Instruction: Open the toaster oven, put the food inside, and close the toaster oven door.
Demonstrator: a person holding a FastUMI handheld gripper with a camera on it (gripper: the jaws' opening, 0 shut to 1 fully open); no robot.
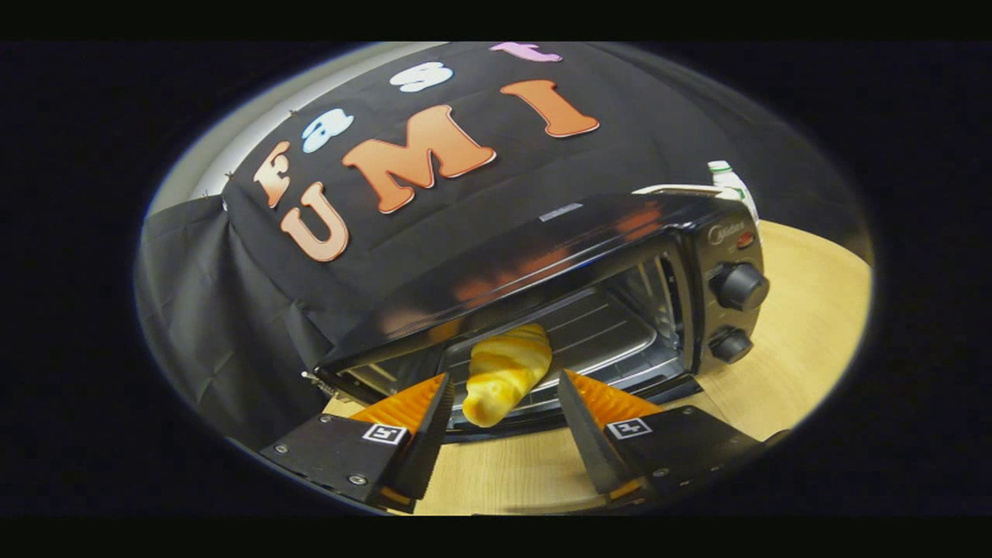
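Tilting to one side, the gripper (504,395) hovers low over the tabletop (798,341), aimed at the oven (542,256) mouth. Its fingers (422,403) are spread apart and touch nothing. The bread (506,373) lies between and just beyond them, half inside the open oven on the tray (604,325), its near end sticking out. Two knobs (740,287) sit on the oven's right panel, a bottle (728,182) behind.

A light wooden table (806,325) carries the black toaster oven (542,256), a white bottle (728,182) behind it.
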